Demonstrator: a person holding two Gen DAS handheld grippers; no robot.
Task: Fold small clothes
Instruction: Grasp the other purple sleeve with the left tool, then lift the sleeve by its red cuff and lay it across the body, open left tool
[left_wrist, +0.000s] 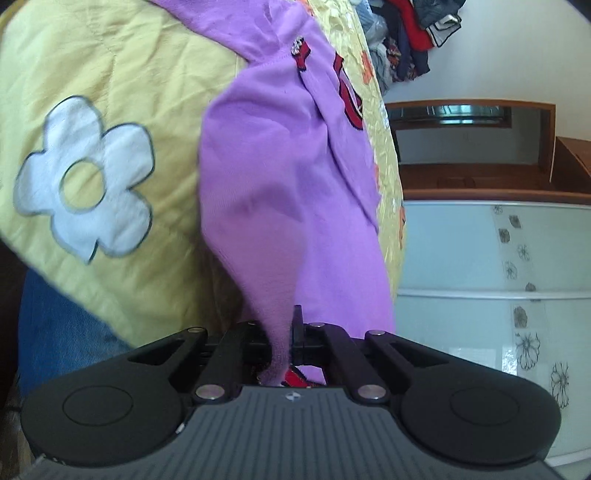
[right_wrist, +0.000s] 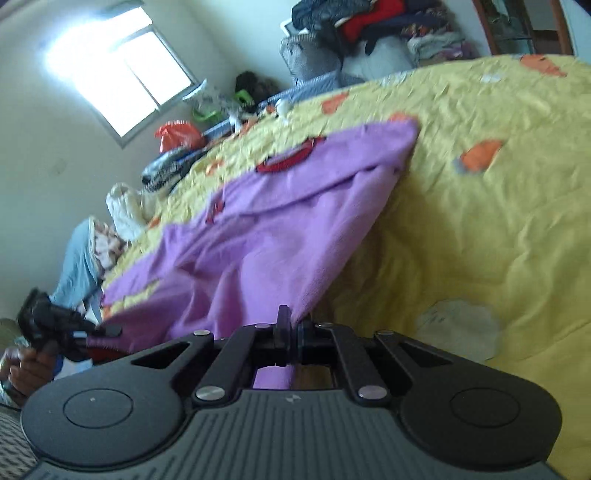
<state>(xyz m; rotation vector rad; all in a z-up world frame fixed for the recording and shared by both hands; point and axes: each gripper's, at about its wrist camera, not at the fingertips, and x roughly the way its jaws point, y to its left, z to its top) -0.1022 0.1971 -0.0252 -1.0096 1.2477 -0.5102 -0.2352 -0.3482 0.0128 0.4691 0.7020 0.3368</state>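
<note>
The left gripper (left_wrist: 284, 325) is clenched on a bunched corner of the purple garment (left_wrist: 288, 177), and the right gripper (right_wrist: 293, 328) pinches another edge of it. Between the 2, the cloth is lifted and stretched, its far end lying on the yellow flowered bedspread (right_wrist: 480, 221).

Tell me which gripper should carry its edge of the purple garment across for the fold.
Probably right. The right gripper and left gripper are each shut on the purple garment, but open yellow bedspread lies flat ahead of the right one, while the left sits at the bed's edge.
</note>
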